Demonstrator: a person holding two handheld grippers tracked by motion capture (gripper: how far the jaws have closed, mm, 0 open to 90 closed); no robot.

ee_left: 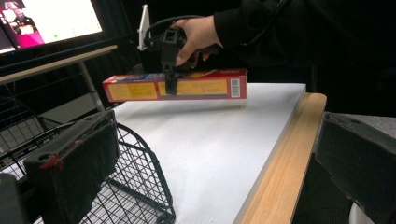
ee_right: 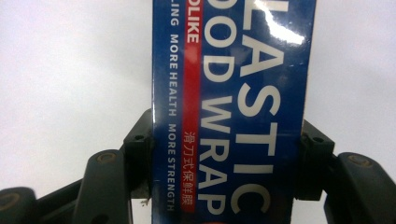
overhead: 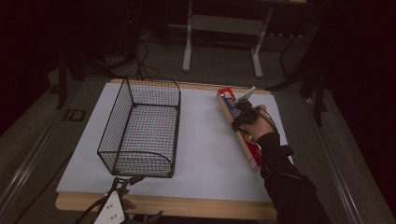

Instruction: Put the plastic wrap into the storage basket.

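Observation:
A long red and blue box of plastic food wrap [overhead: 251, 156] hangs just above the white board at the right, its shadow under it. My right gripper [overhead: 243, 112] is shut across the box's middle, and the person's hand covers that part. In the right gripper view the box [ee_right: 233, 112] sits squeezed between both fingers [ee_right: 137, 149]. From the left gripper view, the box [ee_left: 187, 86] is level under the right gripper [ee_left: 169, 74]. My left gripper [overhead: 127, 182] is open at the table's front edge, just before the black wire basket [overhead: 152, 82], with nothing between its jaws.
The white board [overhead: 205, 140] covers a wooden table [overhead: 187, 207]; bare board lies between basket and box. A lit monitor [ee_left: 46, 21] stands beyond the table. A grey frame with two legs [overhead: 219, 23] is on the floor behind.

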